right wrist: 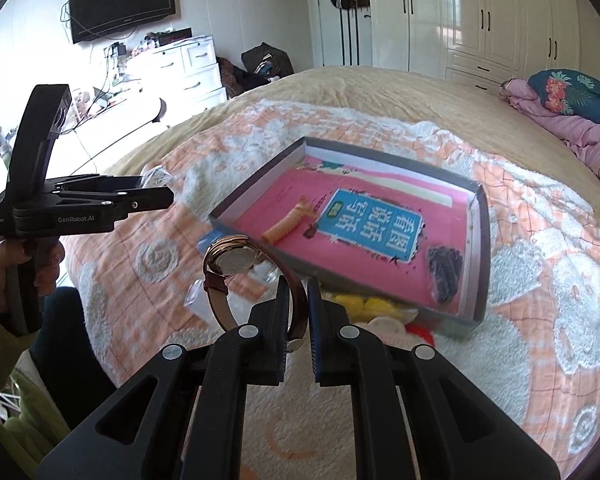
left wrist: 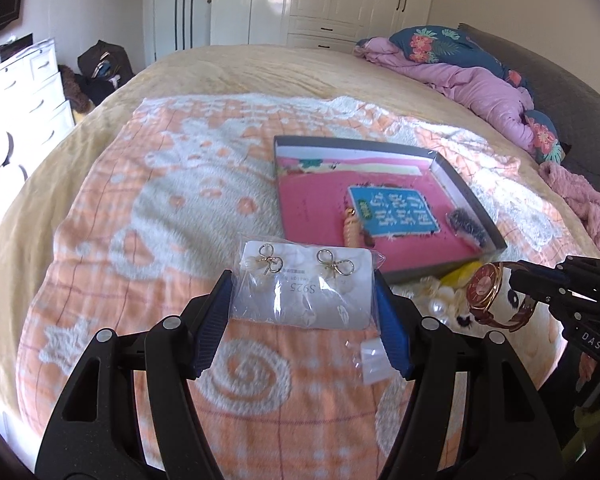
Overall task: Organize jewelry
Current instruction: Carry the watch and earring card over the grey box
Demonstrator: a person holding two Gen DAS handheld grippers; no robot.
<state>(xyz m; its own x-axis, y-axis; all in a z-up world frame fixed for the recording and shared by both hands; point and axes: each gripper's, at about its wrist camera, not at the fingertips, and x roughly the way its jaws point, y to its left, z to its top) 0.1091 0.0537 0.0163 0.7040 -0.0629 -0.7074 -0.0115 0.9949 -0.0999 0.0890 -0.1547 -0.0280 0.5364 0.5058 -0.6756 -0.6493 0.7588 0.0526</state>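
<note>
My left gripper (left wrist: 304,280) is shut on a clear bag with a card of two gold bow earrings (left wrist: 300,284), held above the bed; it also shows in the right wrist view (right wrist: 156,178). My right gripper (right wrist: 299,284) is shut on the brown strap of a rose-gold watch (right wrist: 232,260), held in the air near the box's front corner; the watch's red face shows in the left wrist view (left wrist: 482,286). An open grey box (right wrist: 478,248) with a pink book inside holds an orange spiral hair tie (right wrist: 286,226) and a dark fuzzy item (right wrist: 444,274).
The box lies on an orange-and-white blanket (left wrist: 160,208) on the bed. Pearls, yellow items and other loose pieces (left wrist: 440,300) lie by the box's near edge. A small clear bag (left wrist: 374,362) lies below my left gripper. Pink bedding (left wrist: 480,84) is at the far right.
</note>
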